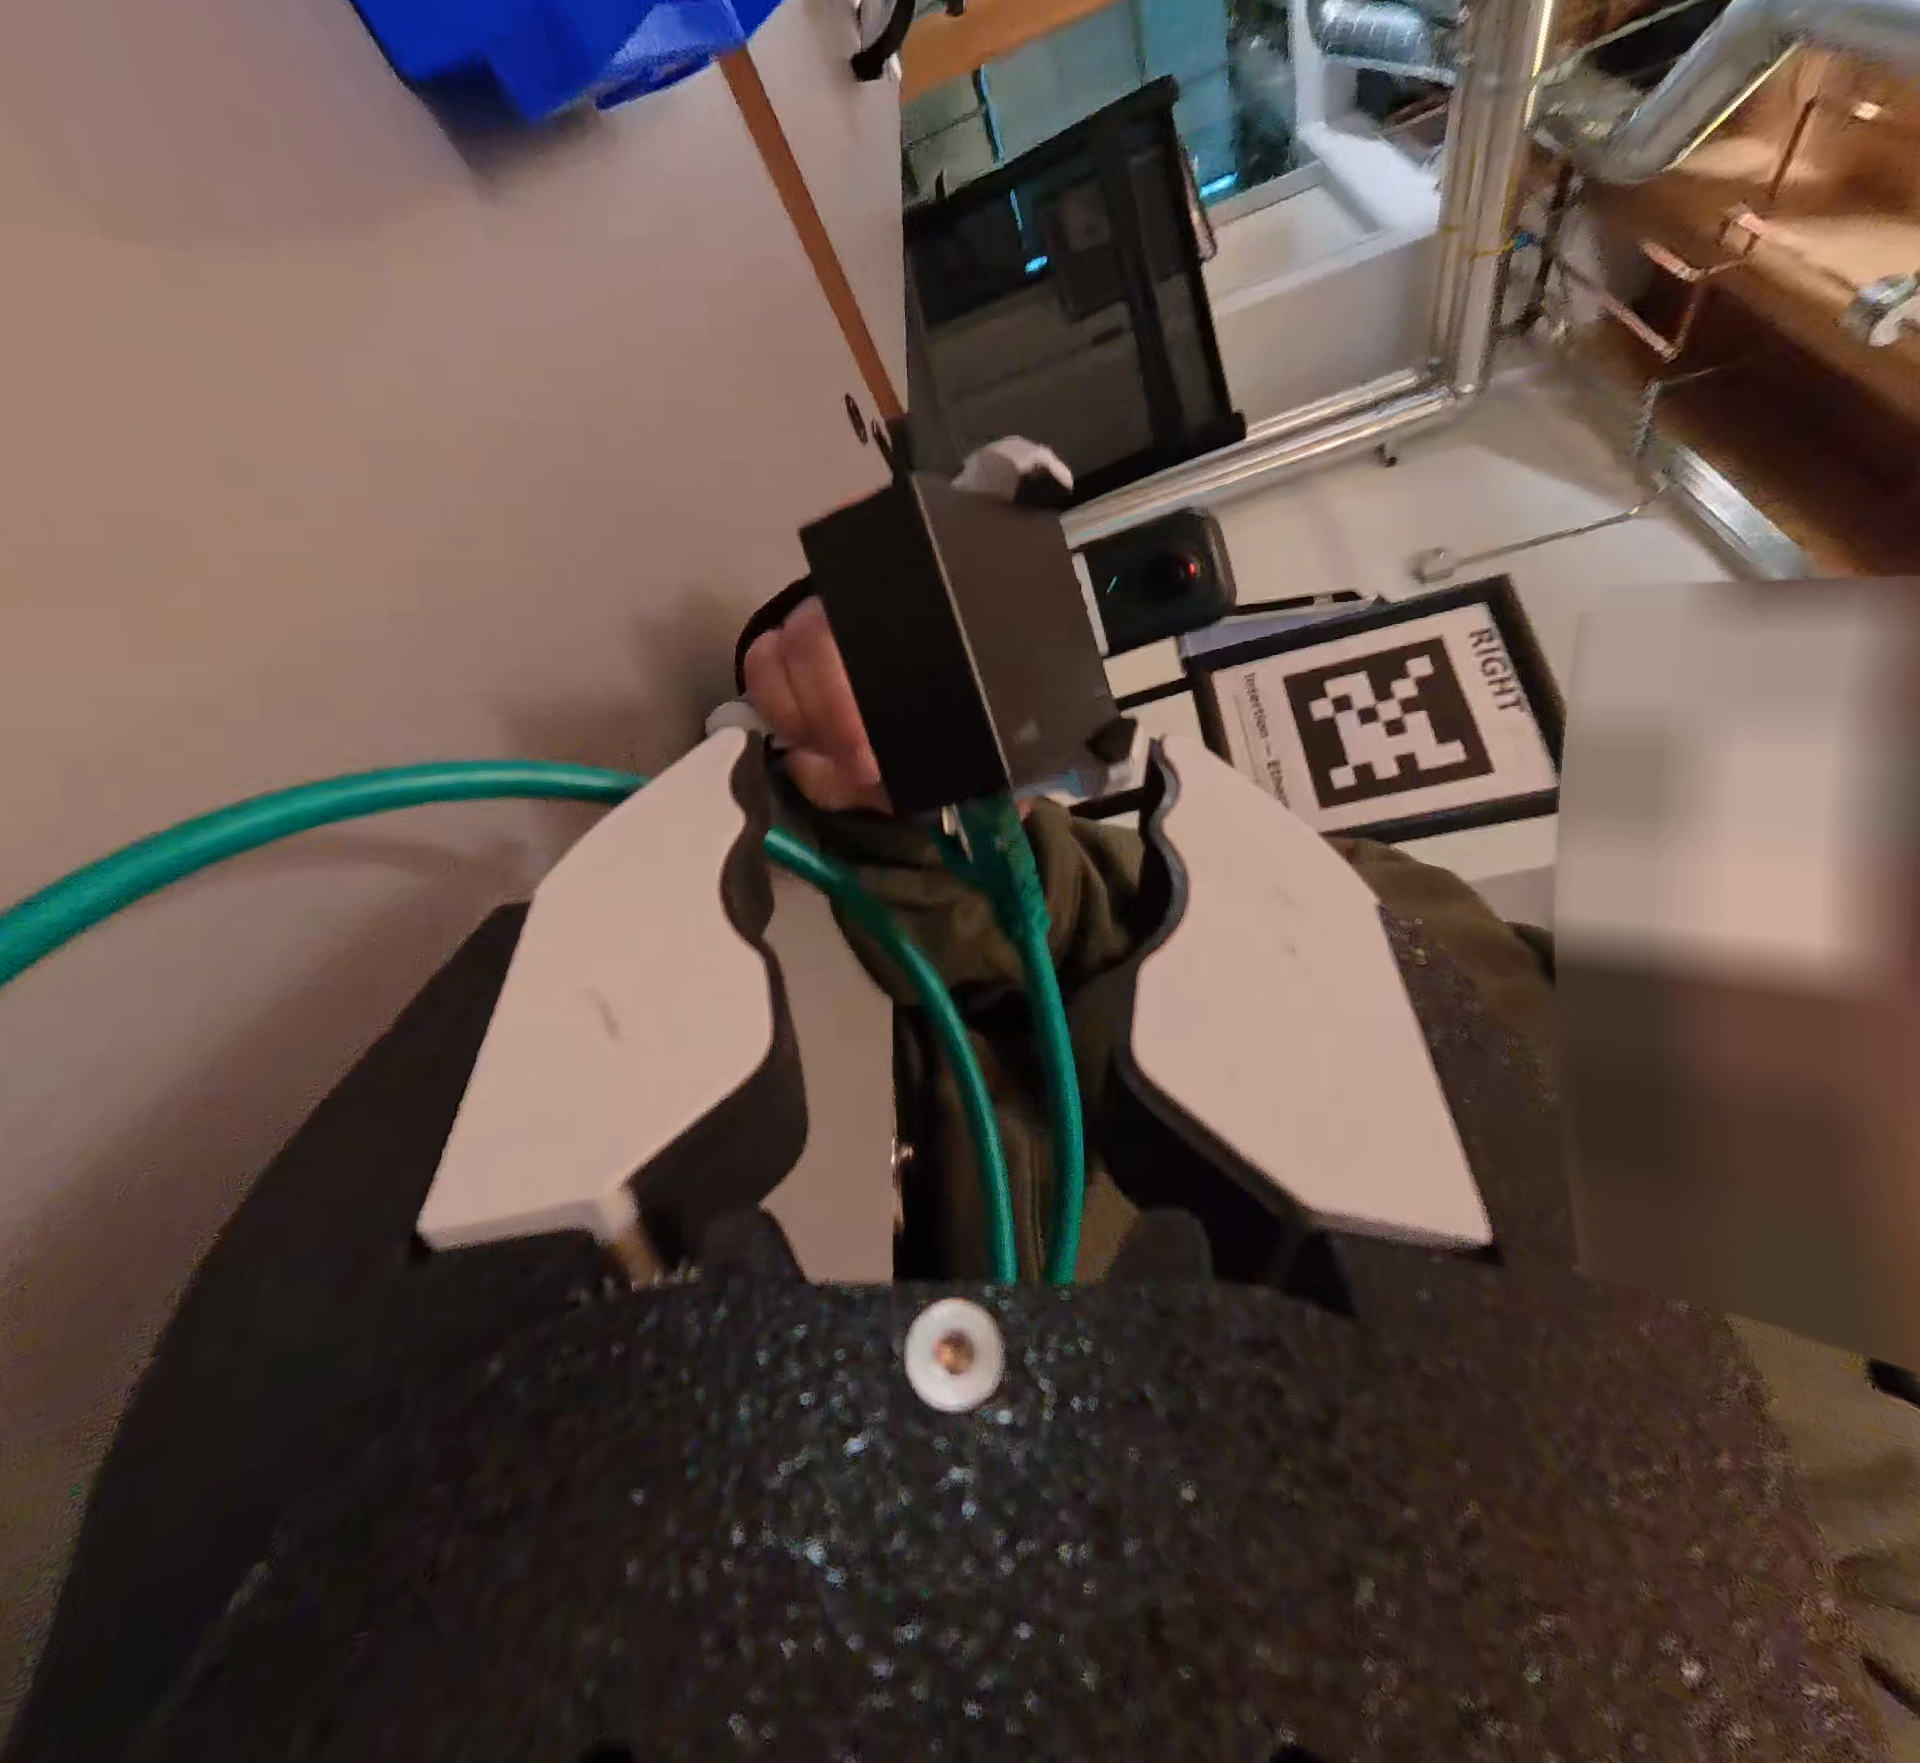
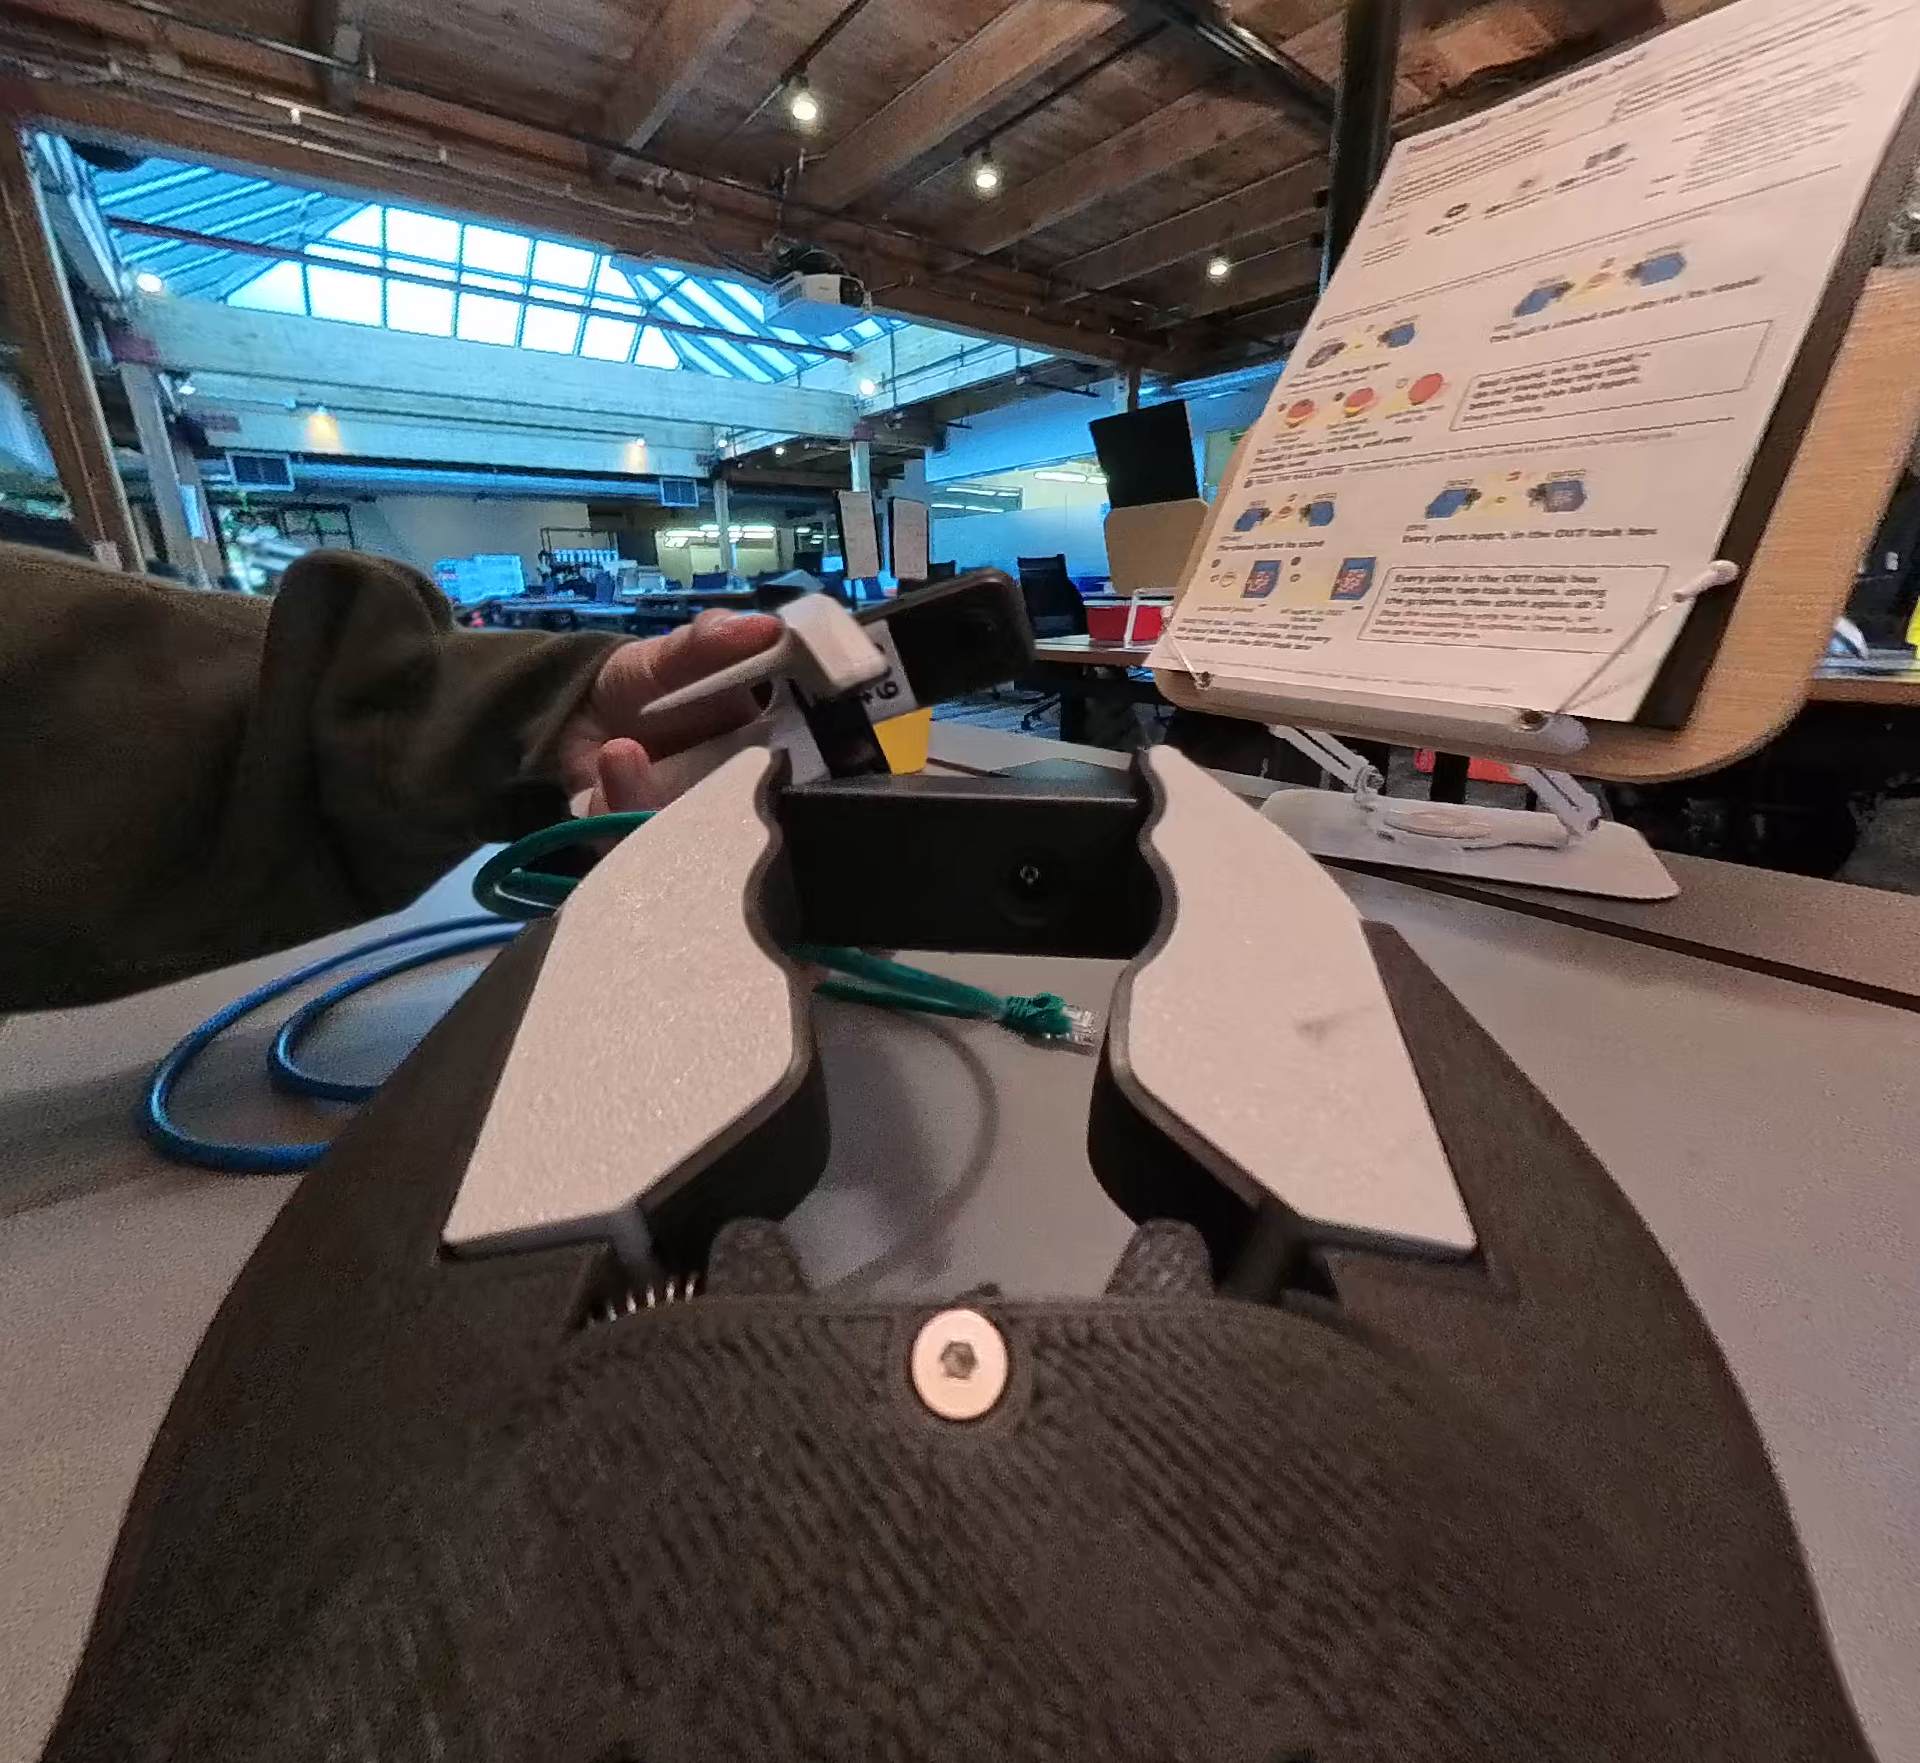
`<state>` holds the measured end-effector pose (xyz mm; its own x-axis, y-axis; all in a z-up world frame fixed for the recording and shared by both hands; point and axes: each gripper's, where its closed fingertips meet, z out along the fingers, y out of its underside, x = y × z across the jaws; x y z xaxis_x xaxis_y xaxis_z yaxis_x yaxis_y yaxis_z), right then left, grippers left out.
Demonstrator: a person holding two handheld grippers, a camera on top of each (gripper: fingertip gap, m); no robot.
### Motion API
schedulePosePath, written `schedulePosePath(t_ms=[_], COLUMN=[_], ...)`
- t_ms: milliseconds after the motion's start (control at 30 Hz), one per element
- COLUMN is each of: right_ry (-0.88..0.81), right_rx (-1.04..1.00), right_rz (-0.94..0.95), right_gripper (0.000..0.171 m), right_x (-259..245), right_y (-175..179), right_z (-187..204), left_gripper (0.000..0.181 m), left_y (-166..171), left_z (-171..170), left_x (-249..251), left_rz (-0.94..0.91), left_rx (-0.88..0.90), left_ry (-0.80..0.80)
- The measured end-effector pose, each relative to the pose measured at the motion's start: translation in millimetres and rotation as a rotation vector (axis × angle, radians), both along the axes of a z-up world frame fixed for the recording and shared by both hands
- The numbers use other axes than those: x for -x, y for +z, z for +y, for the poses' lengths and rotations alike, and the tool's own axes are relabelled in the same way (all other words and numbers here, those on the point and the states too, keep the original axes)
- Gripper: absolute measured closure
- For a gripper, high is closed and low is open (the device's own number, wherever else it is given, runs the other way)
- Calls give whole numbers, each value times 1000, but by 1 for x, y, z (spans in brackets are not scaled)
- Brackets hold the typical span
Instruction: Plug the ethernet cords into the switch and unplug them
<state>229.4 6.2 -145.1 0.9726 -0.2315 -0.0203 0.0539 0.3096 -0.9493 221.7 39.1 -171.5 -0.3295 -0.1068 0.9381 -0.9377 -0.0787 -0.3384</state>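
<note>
We have the switch [image 2: 961, 866], a small black box, clamped end to end between the fingers of our right gripper [image 2: 961, 840] and lifted just off the grey table [image 2: 1558, 1090]. From the left wrist view a green ethernet cord [image 1: 1023, 892] runs up into the switch's port face, and its plug looks seated, though blur keeps us from being sure. Our left gripper [image 1: 951, 778] has its fingers spread wide, either side of that cord and not touching it. A second green plug [image 2: 1049, 1017] lies loose on the table under the switch, and a blue cord [image 2: 239, 1079] loops off to the left.

To do this step well, we should hold the switch steady with the right, close the left on the plug boot rather than the cable, press the latch tab, and move straight along the port's axis, no twisting.
</note>
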Motion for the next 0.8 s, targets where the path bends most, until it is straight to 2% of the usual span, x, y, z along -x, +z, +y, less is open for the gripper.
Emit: schedulePosePath(t_ms=[33, 133, 267, 400, 600, 800], right_ry=[9, 2, -18, -37, -97, -101], right_rx=[13, 35, 50, 211, 318, 330], right_rz=[-9, -19, 14, 24, -7, 2], right_gripper=[110, 110, 109, 109, 92, 92], right_x=[2, 3, -3, -6, -9, -10], right_y=[-1, -3, -4, -20, -31, -32], right_z=[2, 6, 7, 18, 26, 27], left_gripper=[114, 142, 147, 152, 153, 153], left_y=[0, -7, -4, -3, 0, 3], left_z=[-2, -12, -10, 2, 11, 1], left_x=[-2, -1, -9, -15, -21, -12], left_rz=[9, 51, 38, 86, 110, 80], left_rx=[24, 40, 20, -75, -180, -215], left_ry=[9, -9, 23, 62, 111, 61])
